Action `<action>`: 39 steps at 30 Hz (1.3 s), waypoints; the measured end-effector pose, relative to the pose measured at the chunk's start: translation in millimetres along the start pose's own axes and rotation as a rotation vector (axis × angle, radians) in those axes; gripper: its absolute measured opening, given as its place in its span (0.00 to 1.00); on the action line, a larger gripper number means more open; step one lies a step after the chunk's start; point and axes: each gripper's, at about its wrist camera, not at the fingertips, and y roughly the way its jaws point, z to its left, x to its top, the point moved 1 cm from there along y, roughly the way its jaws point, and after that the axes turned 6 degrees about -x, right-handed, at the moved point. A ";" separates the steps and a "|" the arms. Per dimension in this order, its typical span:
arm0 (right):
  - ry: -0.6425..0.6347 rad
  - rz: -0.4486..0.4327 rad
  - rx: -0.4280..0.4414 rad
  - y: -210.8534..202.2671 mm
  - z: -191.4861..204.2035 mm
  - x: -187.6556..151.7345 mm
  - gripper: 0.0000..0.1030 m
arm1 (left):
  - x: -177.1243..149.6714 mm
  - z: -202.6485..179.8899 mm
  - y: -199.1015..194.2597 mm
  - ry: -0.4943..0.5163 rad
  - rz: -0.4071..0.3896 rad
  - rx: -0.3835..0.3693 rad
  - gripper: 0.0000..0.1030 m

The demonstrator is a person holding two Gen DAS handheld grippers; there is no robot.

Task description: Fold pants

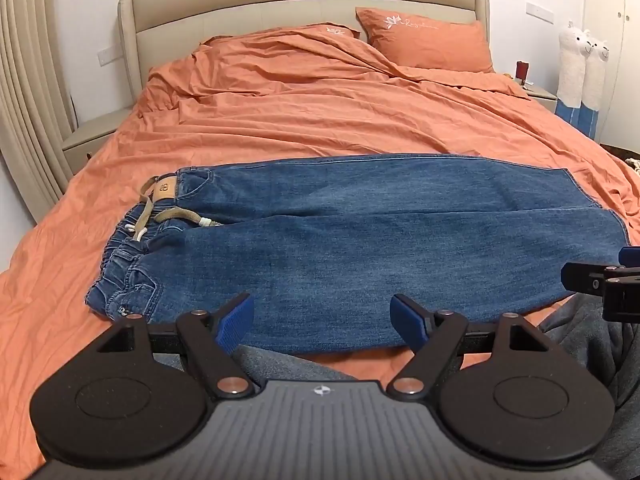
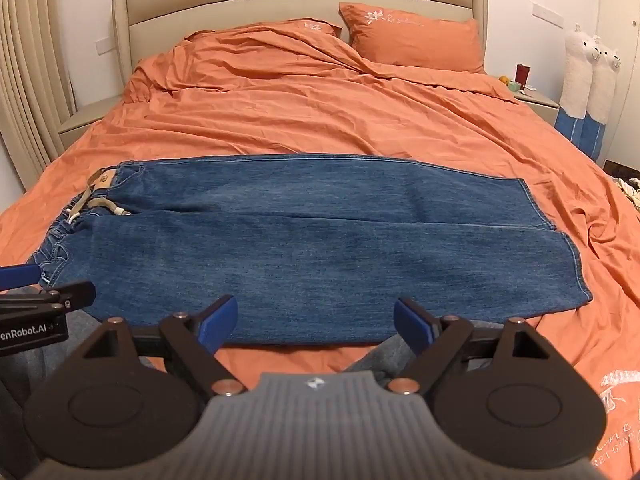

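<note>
With both grippers, left gripper and right gripper, spread apart and empty just short of the flat blue denim pants, pinch the near leg's edge evenly before folding it over.

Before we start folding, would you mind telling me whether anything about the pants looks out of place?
Mostly fine: the jeans lie flat across the orange bedspread, legs side by side. Only the waistband on the left is bunched, and the tan belt trails loose across it, so it may need straightening first.
</note>
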 end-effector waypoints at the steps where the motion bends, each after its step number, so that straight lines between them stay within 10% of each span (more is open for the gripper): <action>1: -0.001 -0.001 0.000 -4.1 5.7 2.3 0.79 | 0.6 -0.1 0.6 -0.001 0.001 -0.001 0.88; 39: -0.031 -0.017 0.003 -13.4 12.4 3.0 0.79 | 4.1 6.1 -3.7 -0.015 0.001 0.000 0.88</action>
